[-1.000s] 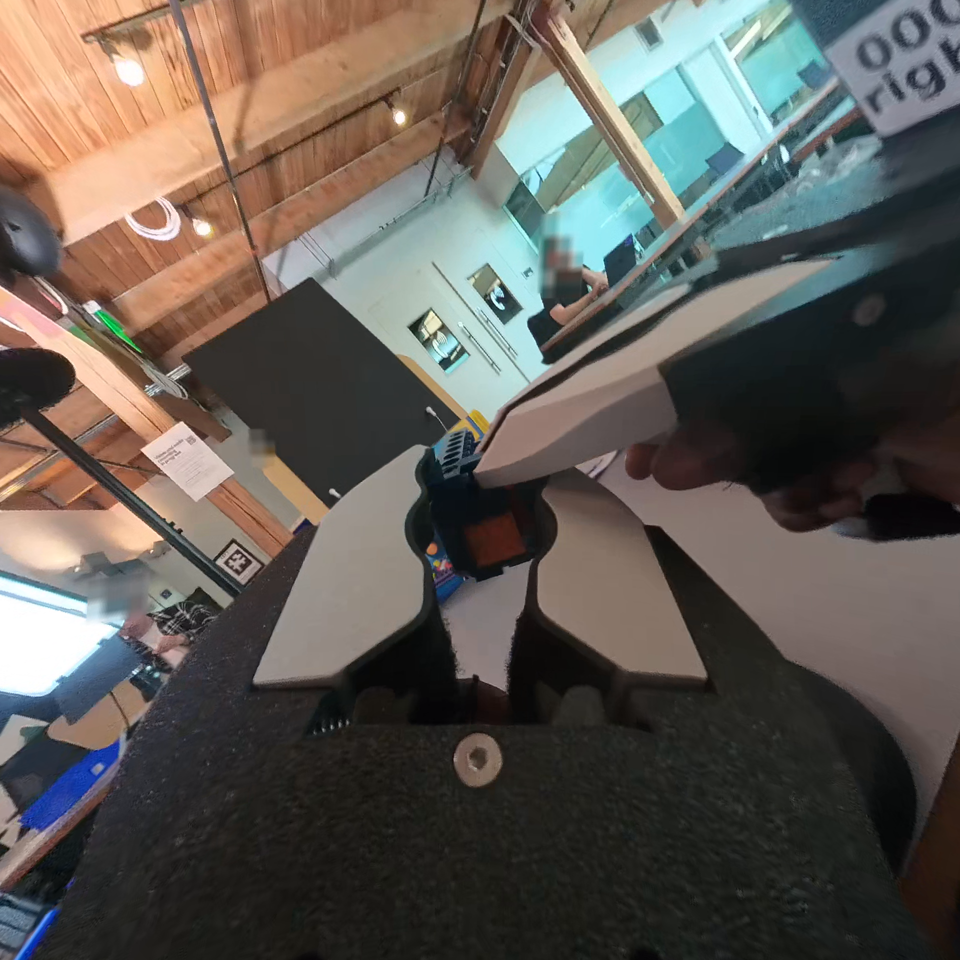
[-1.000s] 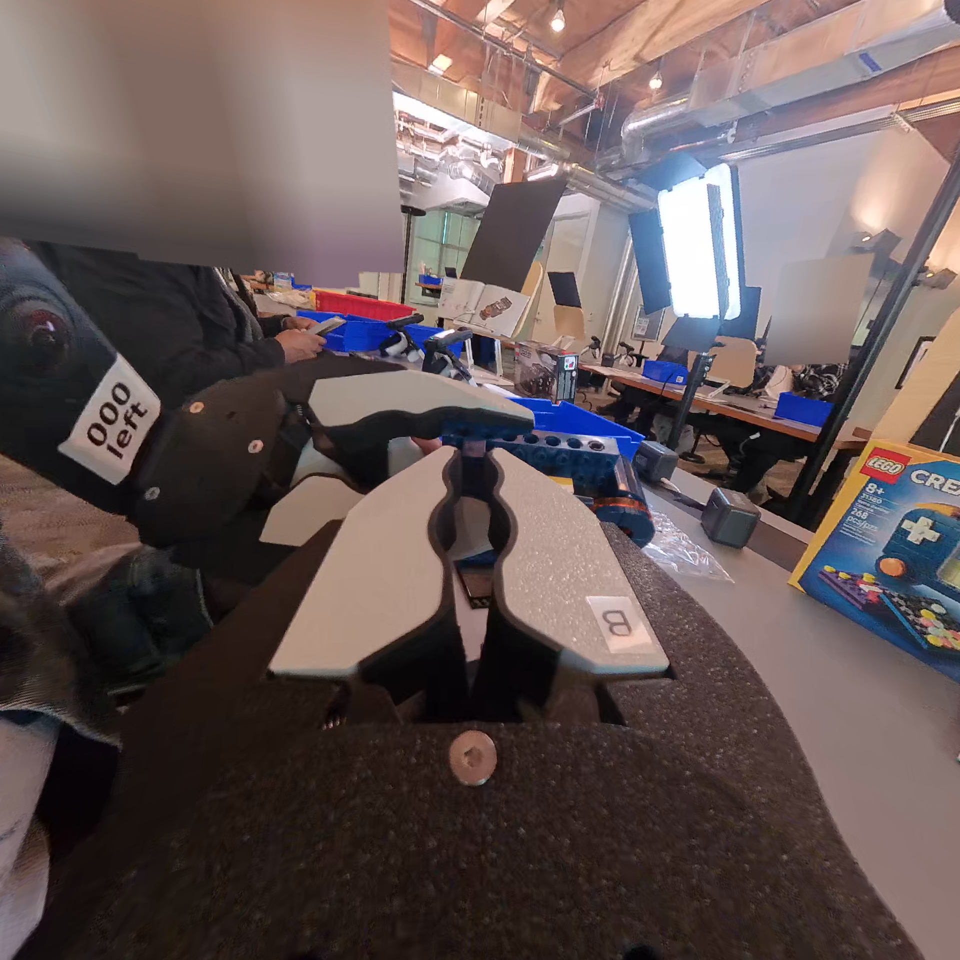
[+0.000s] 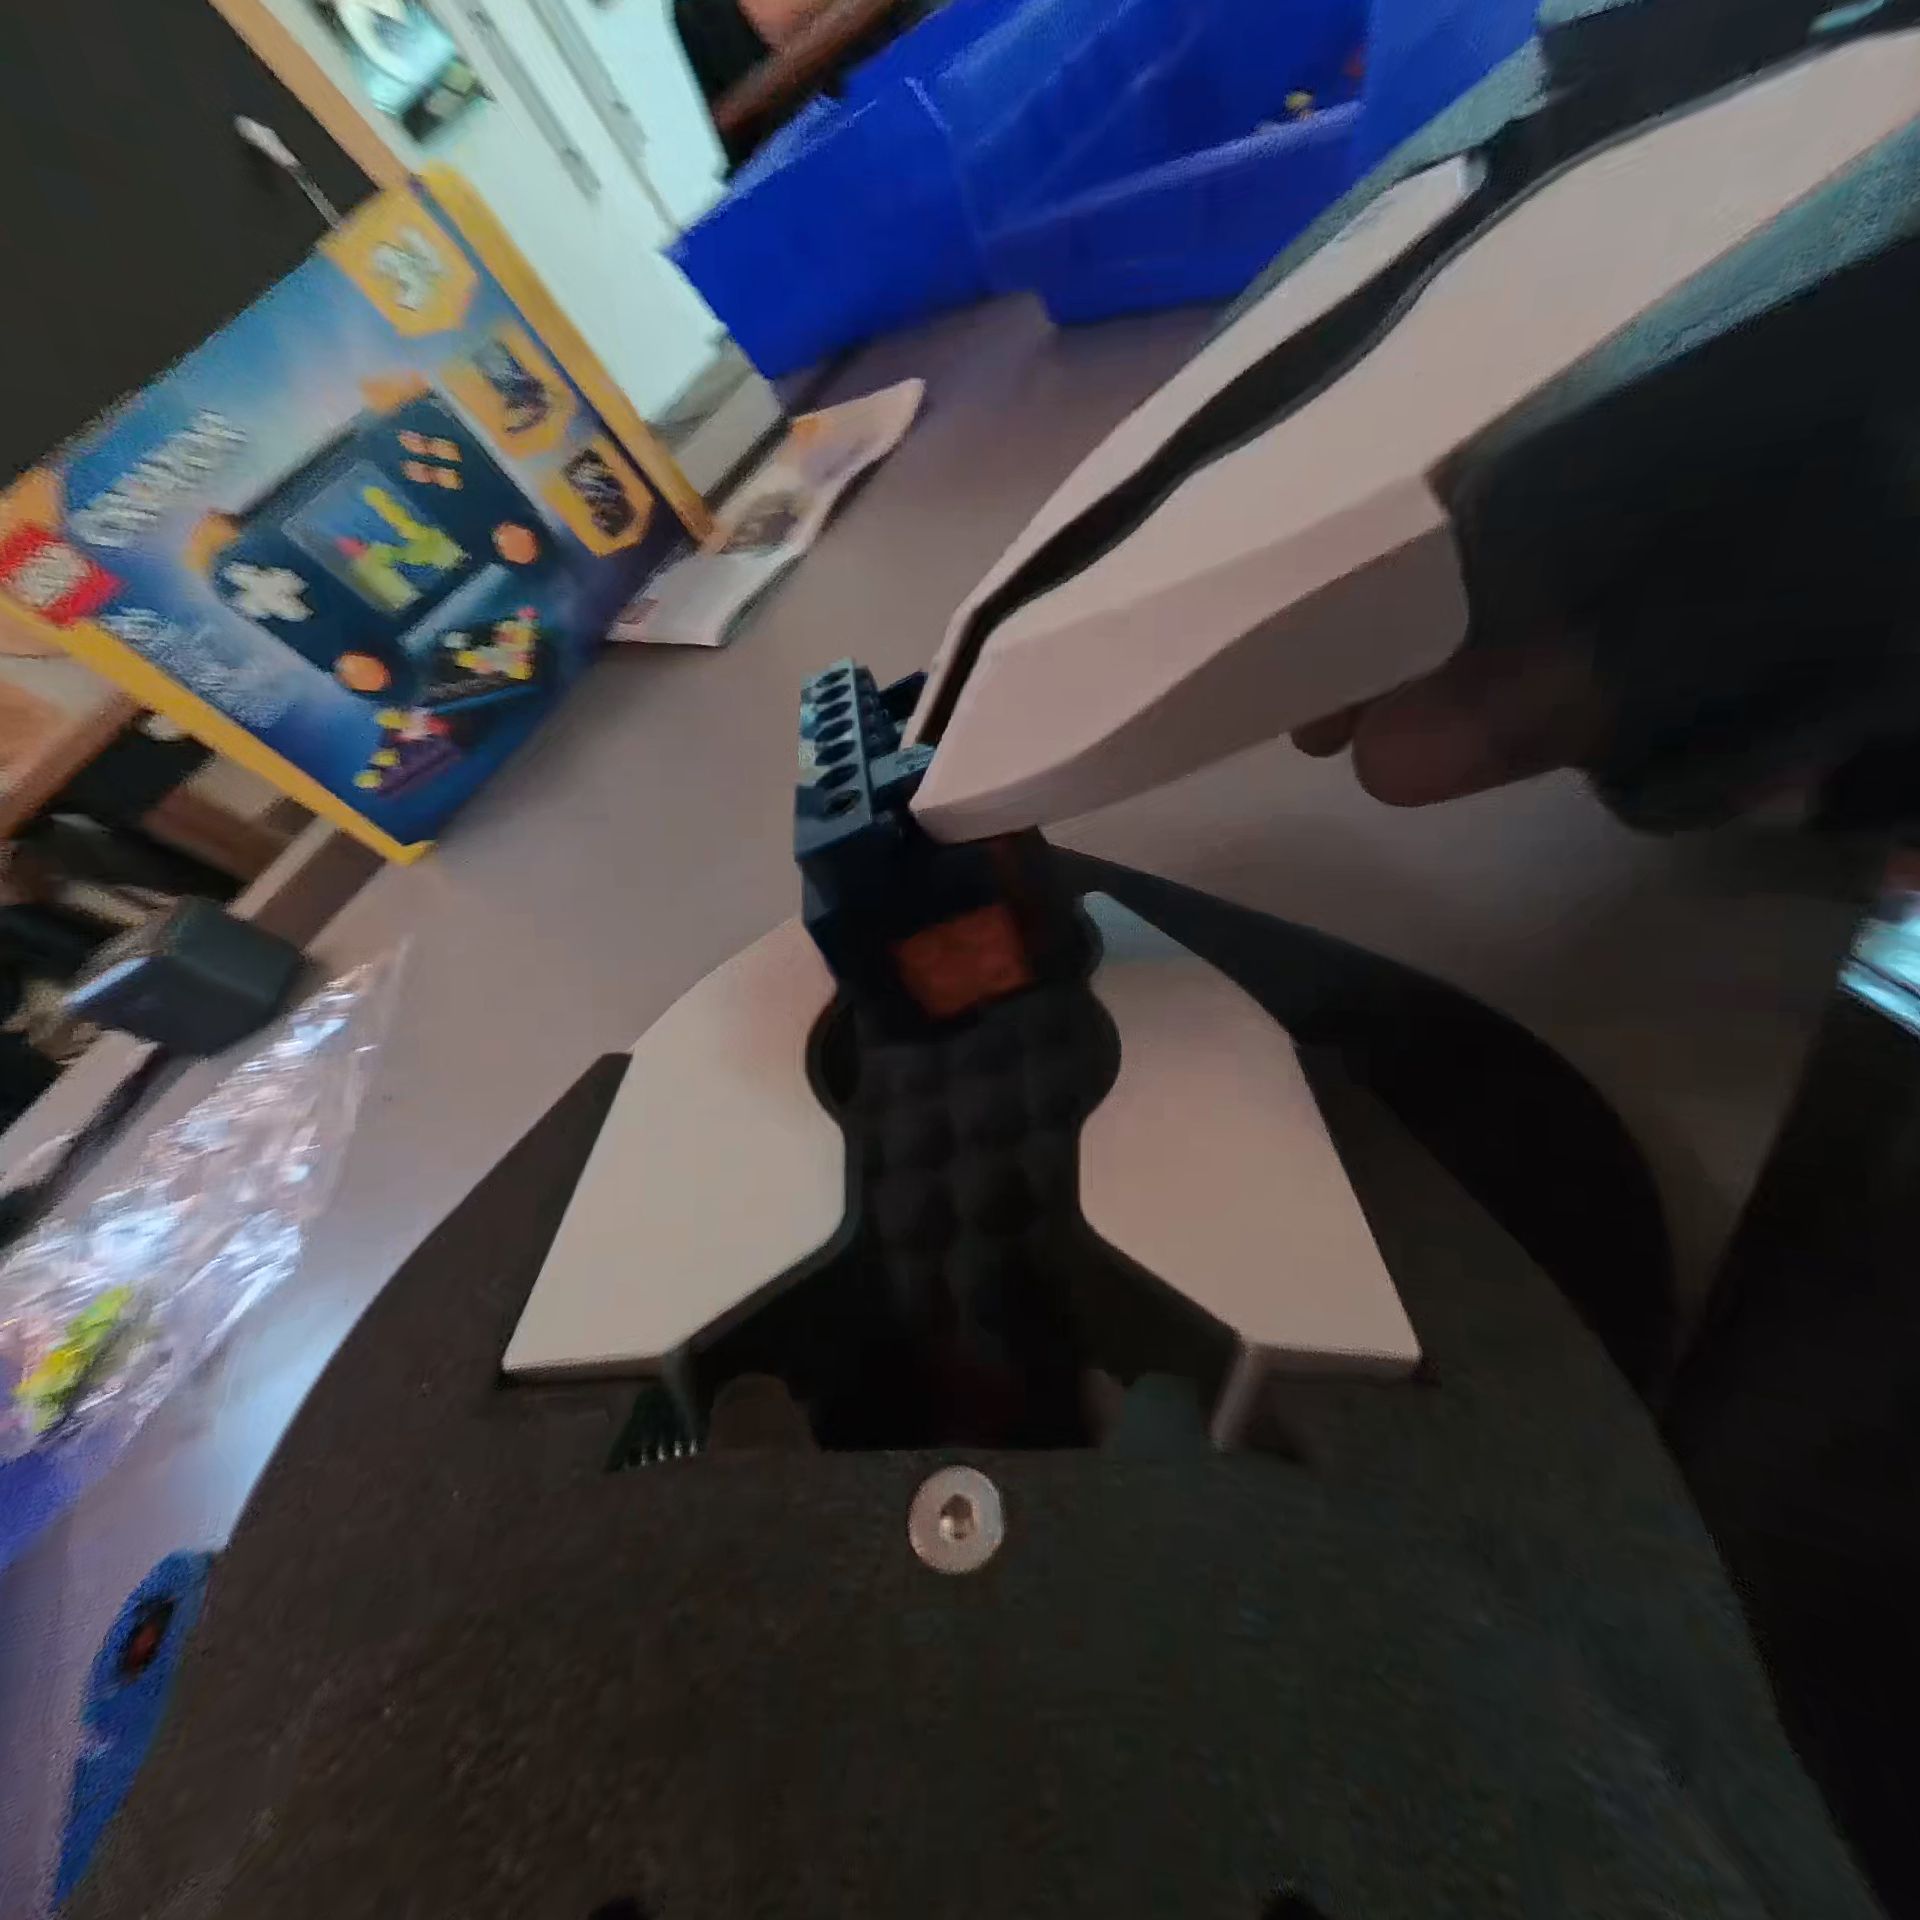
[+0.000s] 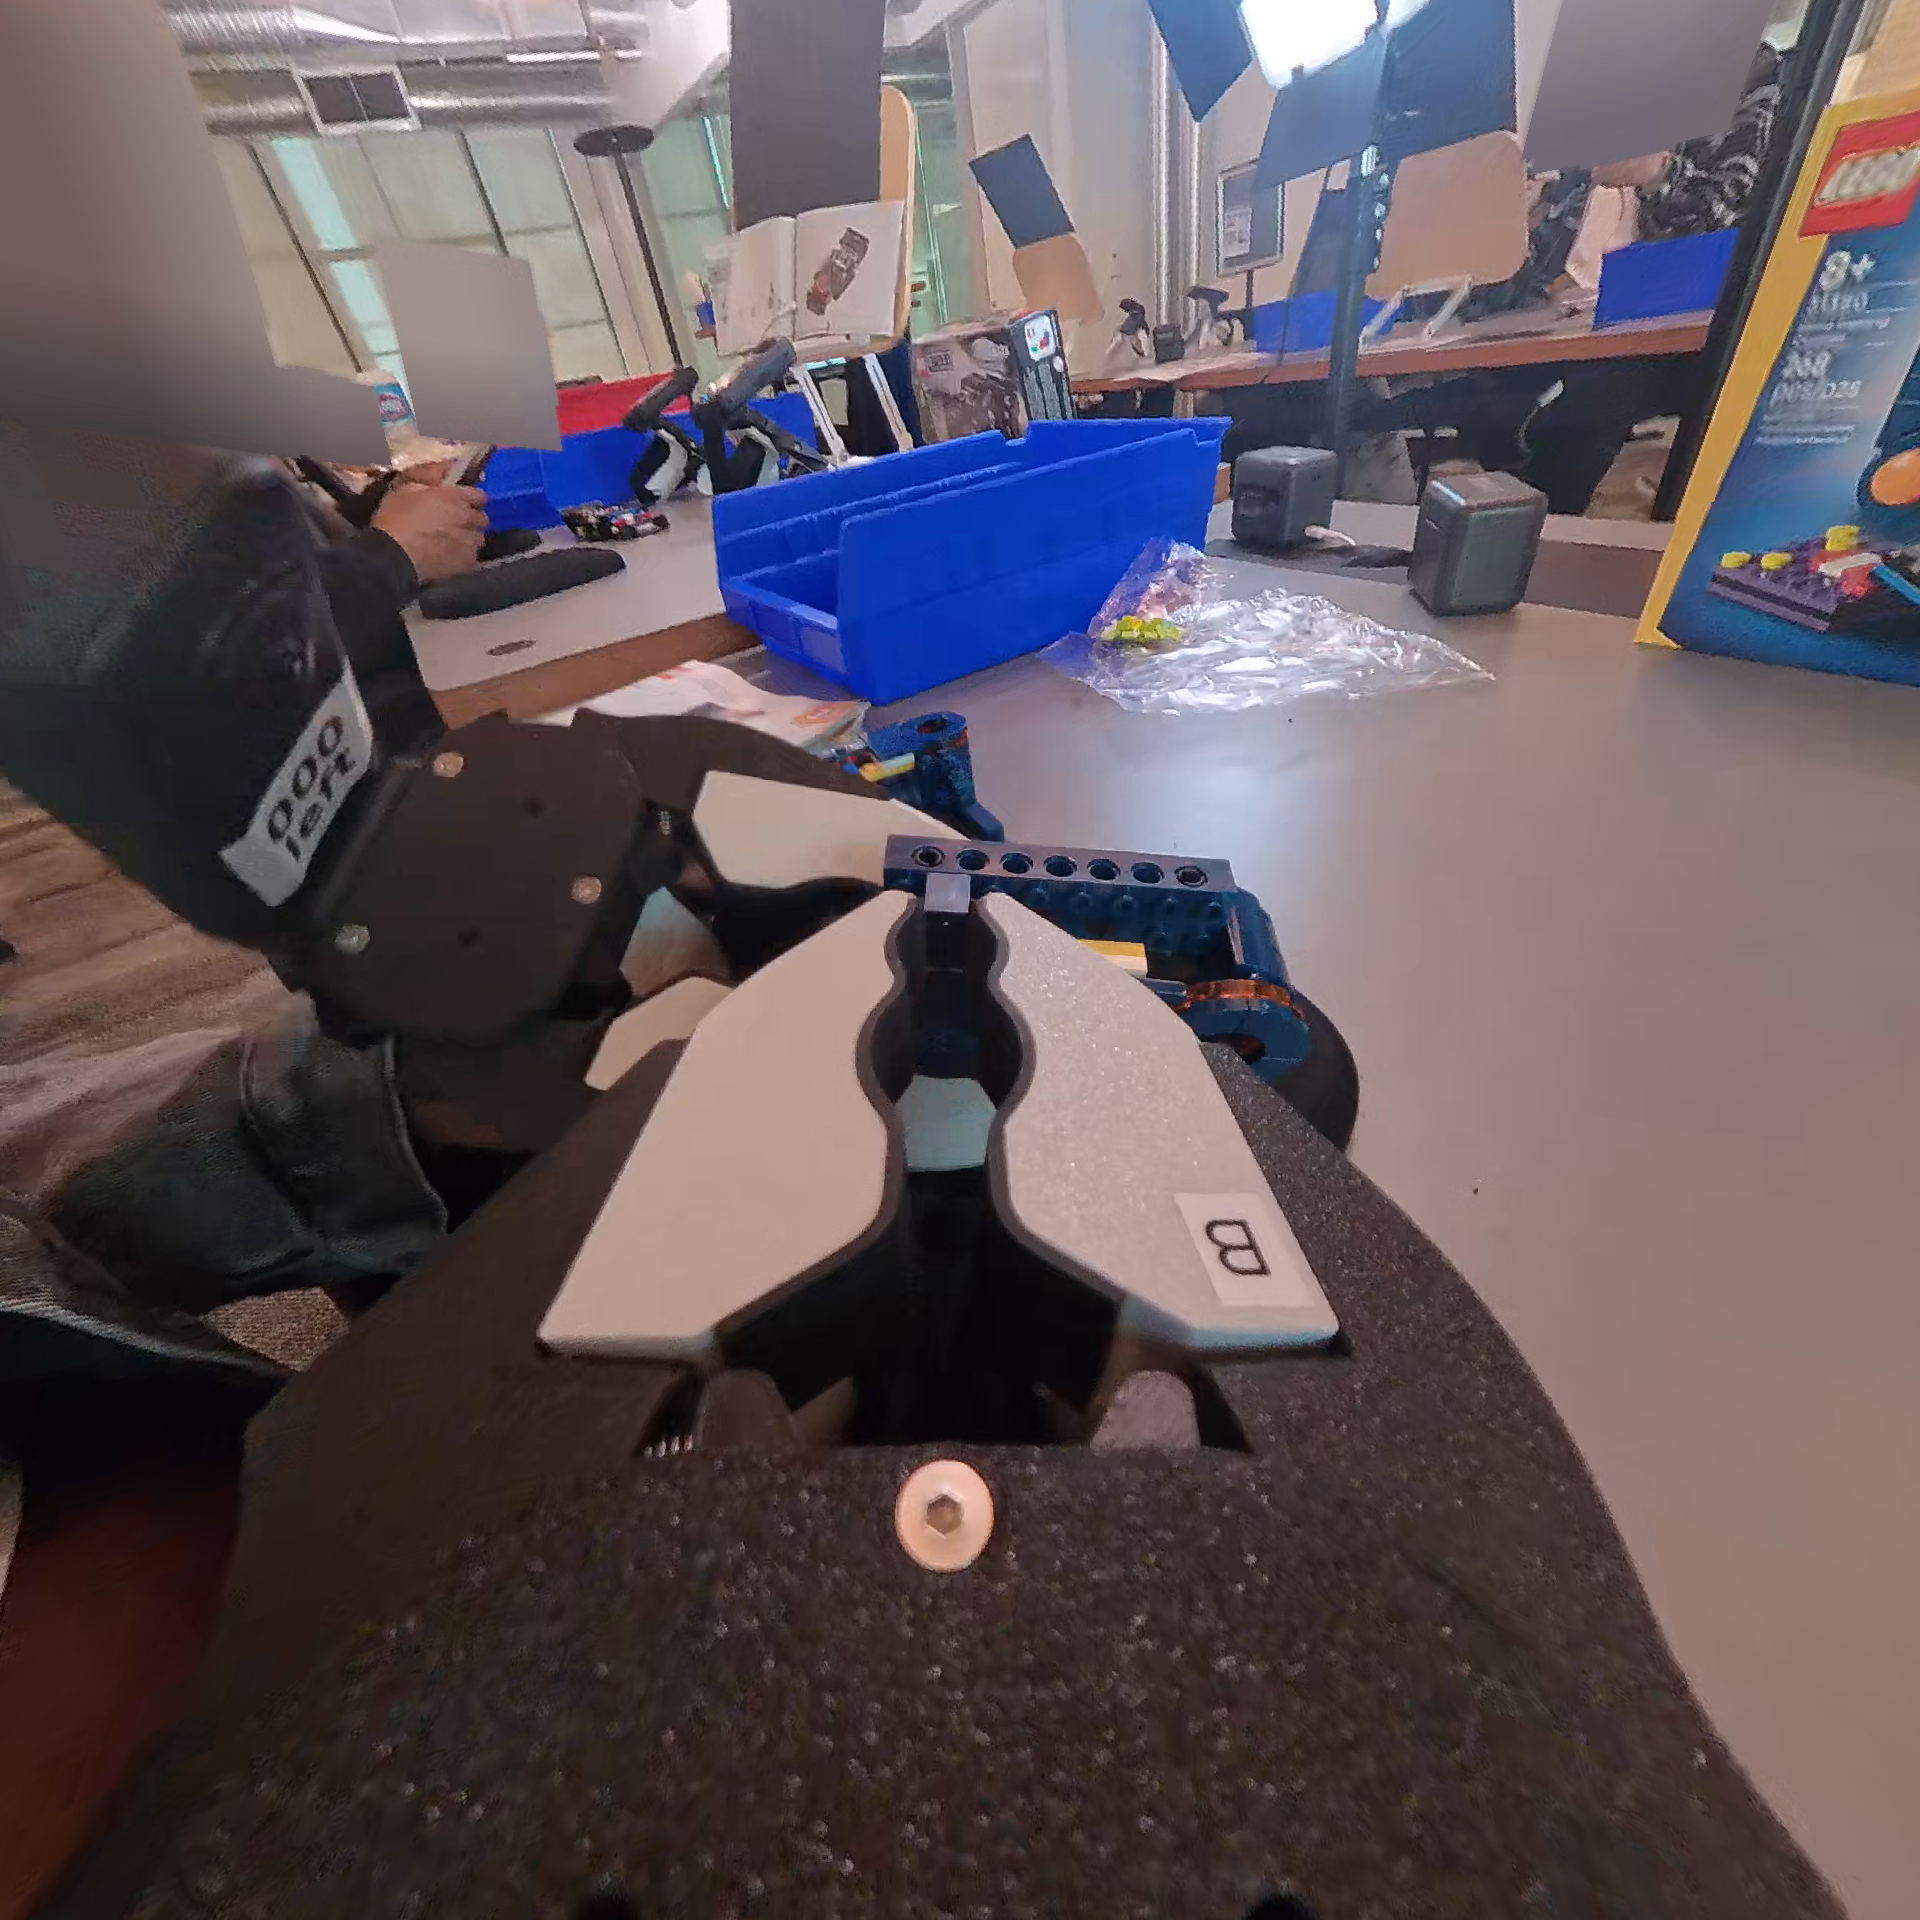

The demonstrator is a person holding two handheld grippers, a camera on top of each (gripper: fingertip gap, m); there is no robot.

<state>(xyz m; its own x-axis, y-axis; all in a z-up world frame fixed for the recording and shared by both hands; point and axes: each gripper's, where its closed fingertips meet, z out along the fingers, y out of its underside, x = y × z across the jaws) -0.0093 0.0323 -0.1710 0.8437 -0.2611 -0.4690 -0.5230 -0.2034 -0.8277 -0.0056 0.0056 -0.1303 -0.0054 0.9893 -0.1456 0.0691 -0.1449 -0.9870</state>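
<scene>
The left claw (image 3: 961, 997) is pinched on a dark blue brick model (image 3: 914, 914), its 2 pale fingers (image 3: 727, 1153) closed against the model's studded body so that the build stands up out of the grip, toward 12 o'clock in the left wrist view. An orange part (image 3: 961, 961) shows between the fingers. That hold looks like a brace: it seems to keep the model steady and off the surface (image 4: 1558, 935) while the other claw works on it.

The right claw (image 4: 948, 914) comes in from 2 o'clock in the left wrist view, pressed nearly together with only a thin slit between its fingers. In its own view a small dark piece (image 4: 945, 894) sits at its tips, apparently nipped there, right against the model's holed beam (image 4: 1060, 868). Whether the piece is already seated on the beam or only touching it, I cannot tell. A black wheel (image 4: 1320, 1070) shows at 3 o'clock of the tips.

Around them, on the surface: a blue bin (image 4: 966, 551) at 12 o'clock in the right wrist view, a clear bag (image 4: 1268, 649) holding yellow-green bits at 1 o'clock, a set box (image 4: 1808, 416) standing at 2 o'clock, and 2 small dark cubes (image 4: 1475, 556) behind the bag. A booklet (image 3: 769, 520) lies near the box in the left wrist view.
</scene>
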